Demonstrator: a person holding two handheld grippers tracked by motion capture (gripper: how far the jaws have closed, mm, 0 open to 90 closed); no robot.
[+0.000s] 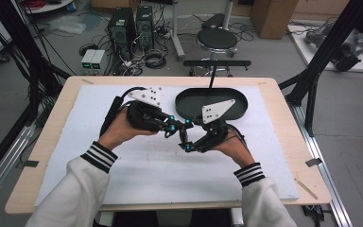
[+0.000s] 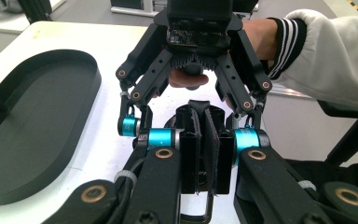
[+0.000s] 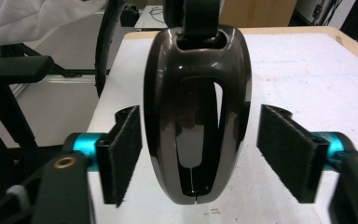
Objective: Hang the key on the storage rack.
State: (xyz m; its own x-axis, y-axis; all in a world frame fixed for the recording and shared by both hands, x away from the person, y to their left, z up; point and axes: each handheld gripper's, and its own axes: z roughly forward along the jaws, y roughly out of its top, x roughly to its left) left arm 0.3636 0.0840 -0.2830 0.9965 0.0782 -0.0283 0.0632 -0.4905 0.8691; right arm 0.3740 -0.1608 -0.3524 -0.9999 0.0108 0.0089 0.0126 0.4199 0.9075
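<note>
Two grippers were held close together near the middle of the high view, above the white mat [image 1: 146,165] covering the counter [image 1: 47,142]. The left gripper [image 1: 172,126] was seen with its jaws clenched on a black strap [image 2: 204,140], which was pinched between the pads at the centre of the left gripper view. A glossy dark oval clip [image 3: 196,112], hung from that strap, was seen in the middle of the right gripper view, standing upright between the right gripper's [image 1: 187,136] pads. Those jaws were released: a gap was visible on each side of the clip, wider at the right. A black oval tray [image 1: 189,109] was seen just above the grippers, right of centre.
</note>
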